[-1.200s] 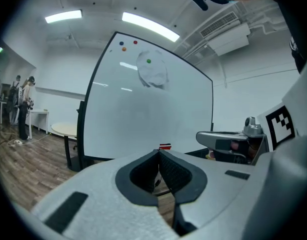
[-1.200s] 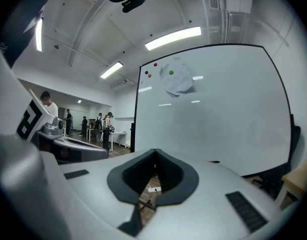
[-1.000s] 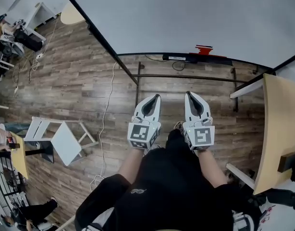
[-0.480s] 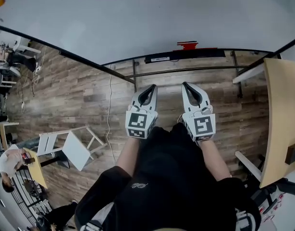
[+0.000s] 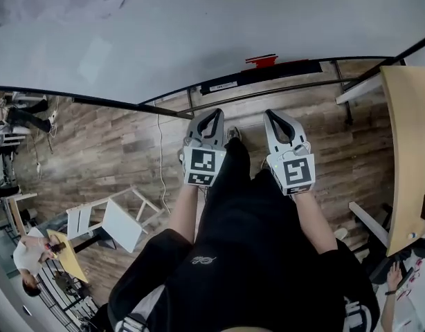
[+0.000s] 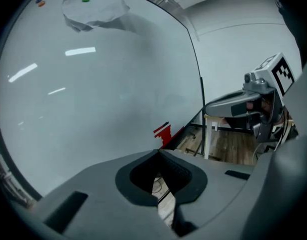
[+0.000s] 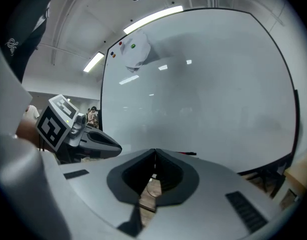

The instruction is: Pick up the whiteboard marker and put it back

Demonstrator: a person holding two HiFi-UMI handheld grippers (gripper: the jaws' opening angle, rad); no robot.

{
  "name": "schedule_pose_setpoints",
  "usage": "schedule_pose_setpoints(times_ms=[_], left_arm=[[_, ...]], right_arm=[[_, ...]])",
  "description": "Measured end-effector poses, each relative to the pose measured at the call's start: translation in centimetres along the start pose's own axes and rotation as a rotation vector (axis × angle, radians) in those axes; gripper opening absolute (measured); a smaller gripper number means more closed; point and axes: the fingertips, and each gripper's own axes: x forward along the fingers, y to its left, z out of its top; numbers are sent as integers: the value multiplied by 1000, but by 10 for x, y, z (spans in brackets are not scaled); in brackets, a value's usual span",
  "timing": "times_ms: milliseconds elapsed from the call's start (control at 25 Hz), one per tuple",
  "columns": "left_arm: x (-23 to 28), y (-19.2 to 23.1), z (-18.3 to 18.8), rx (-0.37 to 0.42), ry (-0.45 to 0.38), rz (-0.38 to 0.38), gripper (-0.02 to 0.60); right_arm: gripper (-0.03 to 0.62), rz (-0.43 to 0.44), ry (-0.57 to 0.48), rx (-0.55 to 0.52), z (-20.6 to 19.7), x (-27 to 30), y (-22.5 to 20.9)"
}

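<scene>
Hovering with jaws together, left gripper [image 5: 216, 111] and right gripper [image 5: 273, 113] face red object [image 5: 261, 61] ahead

Looks along the right gripper [image 7: 155, 150], jaws closed tip to tip on nothing — only a sliver of wooden floor [image 7: 147, 190] through the gap below. Faces a big whiteboard [image 7: 208, 94], filling most of the frame. Up near its top left corner, a crumpled sheet of paper [image 7: 137, 55] beside a red magnet [image 7: 120, 44] and a green magnet [image 7: 133, 46]. Off to the left, the left gripper [image 7: 117, 146] with its marker cube [image 7: 54, 123], pointing toward the board. At the board's lower edge, just past the jaw tips, a small red thing [image 7: 187, 153] — too small to tell.
</scene>
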Motion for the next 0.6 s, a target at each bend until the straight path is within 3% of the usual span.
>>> schedule_pose_setpoints(times_ms=[400,600], left_arm=[[76,27,-31,282,211,-173,6],[111,38,-53,343,323,-257,6]], right_arm=[[2,-86,69,42,-16,48,-27],[2,-131,102,79,-26,61,-37]])
